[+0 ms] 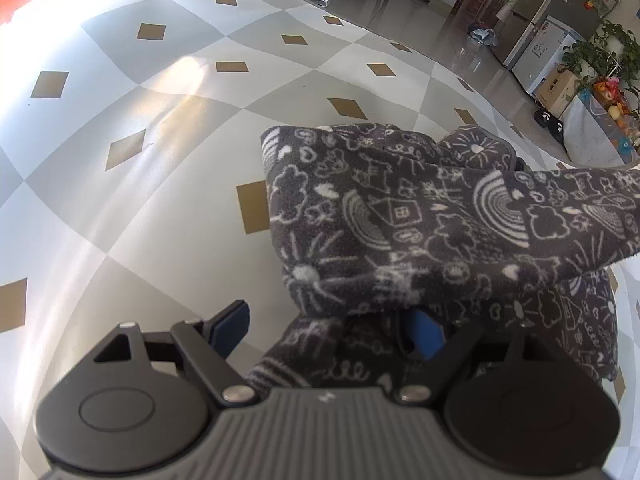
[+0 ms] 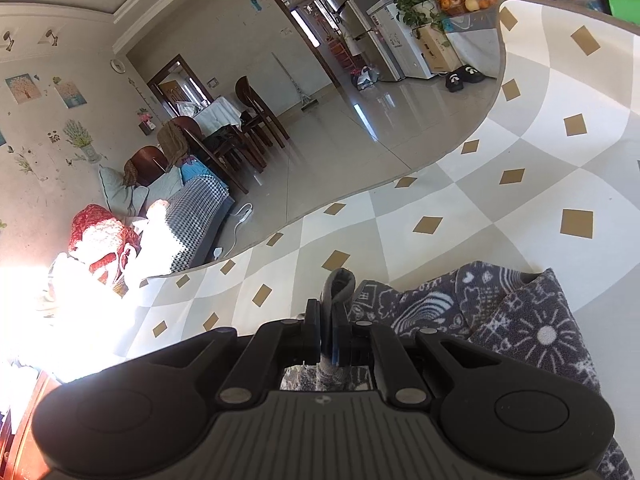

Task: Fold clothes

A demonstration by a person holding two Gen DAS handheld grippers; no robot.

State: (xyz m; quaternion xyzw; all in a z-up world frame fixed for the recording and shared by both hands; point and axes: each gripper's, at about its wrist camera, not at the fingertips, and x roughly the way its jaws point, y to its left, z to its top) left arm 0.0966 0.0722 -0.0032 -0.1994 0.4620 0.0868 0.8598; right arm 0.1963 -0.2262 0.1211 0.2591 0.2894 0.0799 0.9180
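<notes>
Fleece garment [image 1: 400,224] doodle-printed, writing illegible, right hand-held gripper [image 2: 330,344] pinching hem, left [image 1: 324,332] apparently wide.

The table [image 1: 168,184] wears a glossy cover of white and pale grey diamonds with small tan squares set where they meet, and its curved far edge shows in both wrist views, with strong sunlight washing out the left end. A dark grey fleece garment [image 1: 400,224], printed with white doodles of houses, rainbows, clouds and suns, lies bunched in overlapping folds on the near part of the cover, towards the right end. The rest of the cover, out to the far edge, shows only the diamond pattern.
</notes>
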